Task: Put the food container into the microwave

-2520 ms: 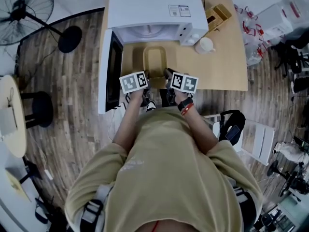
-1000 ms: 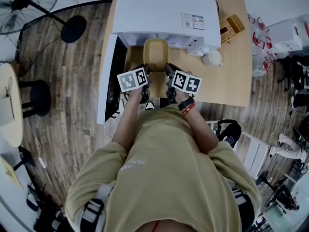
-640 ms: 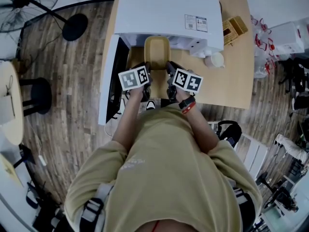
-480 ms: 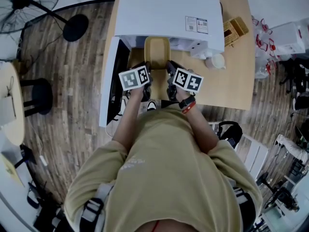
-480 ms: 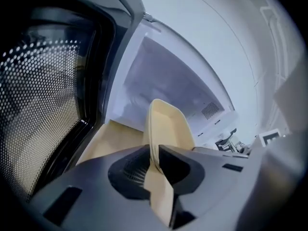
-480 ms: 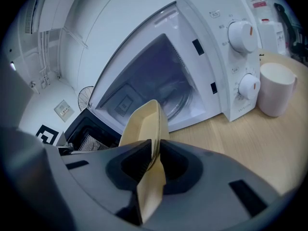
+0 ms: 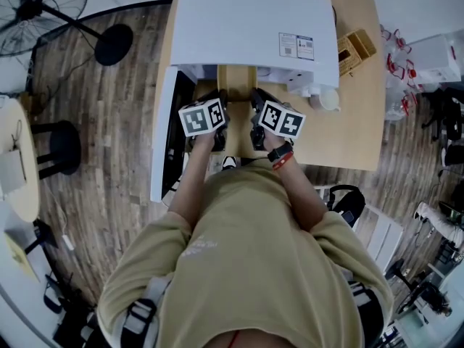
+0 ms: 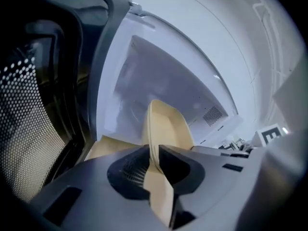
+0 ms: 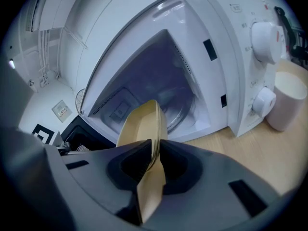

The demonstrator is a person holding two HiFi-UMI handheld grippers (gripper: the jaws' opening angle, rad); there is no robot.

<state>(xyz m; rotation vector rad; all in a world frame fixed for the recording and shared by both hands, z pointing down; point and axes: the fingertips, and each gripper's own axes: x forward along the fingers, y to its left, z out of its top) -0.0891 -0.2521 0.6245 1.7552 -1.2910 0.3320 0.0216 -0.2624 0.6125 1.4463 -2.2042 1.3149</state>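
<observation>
Wooden table [image 7: 348, 133] with white microwave [image 7: 254, 20], door [image 7: 162, 140] open. Left gripper [image 7: 220, 101] and right gripper [image 7: 255, 101] each clamped on a side rim of the tan food container [image 7: 236, 78], which sits at the microwave opening, partly inside.

Matt plastic container [image 8: 166, 129], glossy white microwave [image 7: 246, 27], wooden table [image 7: 351, 125].

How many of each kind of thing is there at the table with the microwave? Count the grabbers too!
microwave: 1
food container: 1
cup: 1
tan box: 1
grippers: 2, the left gripper and the right gripper, each clamped on a rim of the food container
Total: 6
</observation>
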